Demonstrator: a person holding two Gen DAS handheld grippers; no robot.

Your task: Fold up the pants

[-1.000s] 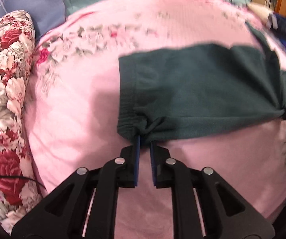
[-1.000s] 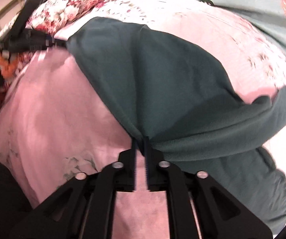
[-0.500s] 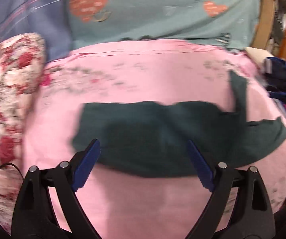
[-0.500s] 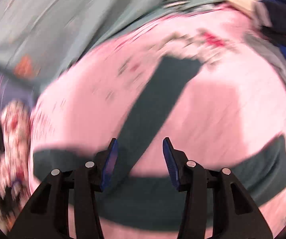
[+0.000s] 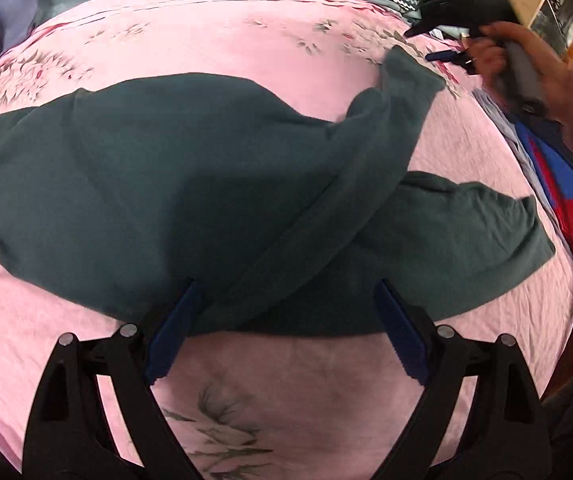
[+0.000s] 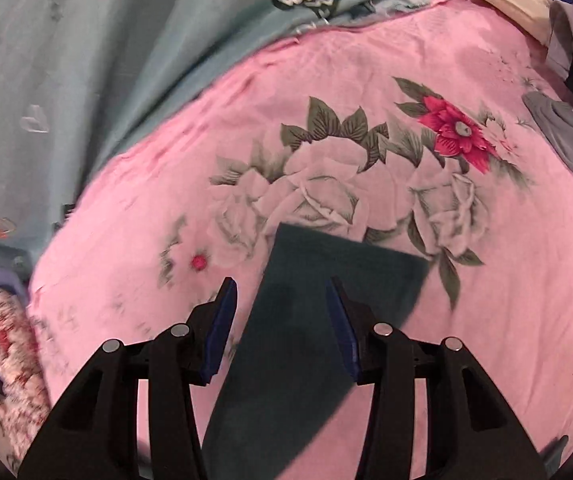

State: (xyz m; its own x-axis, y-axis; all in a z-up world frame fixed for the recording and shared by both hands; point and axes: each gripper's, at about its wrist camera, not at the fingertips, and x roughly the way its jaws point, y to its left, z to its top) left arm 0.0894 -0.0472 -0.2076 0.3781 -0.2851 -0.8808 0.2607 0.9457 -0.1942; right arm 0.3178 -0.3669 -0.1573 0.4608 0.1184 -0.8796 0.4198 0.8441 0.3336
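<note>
Pants (image 5: 174,200) released a second ago, now flat on pink sheet (image 5: 246,40) with legs crossed; left gripper (image 5: 286,324) and right gripper (image 6: 282,320) both spread, empty, poised for re-grasping before the next fold.

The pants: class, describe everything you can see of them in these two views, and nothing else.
The pants are dark green, of a soft, fleece-like cloth, and lie spread on the pink floral bedsheet. One leg is tossed diagonally over the other, so the two cross, and its cuff lies flat among the printed roses in the right wrist view. The fold is loose and uneven. Both the left gripper and the right gripper hang open over the cloth, gripping nothing.
</note>
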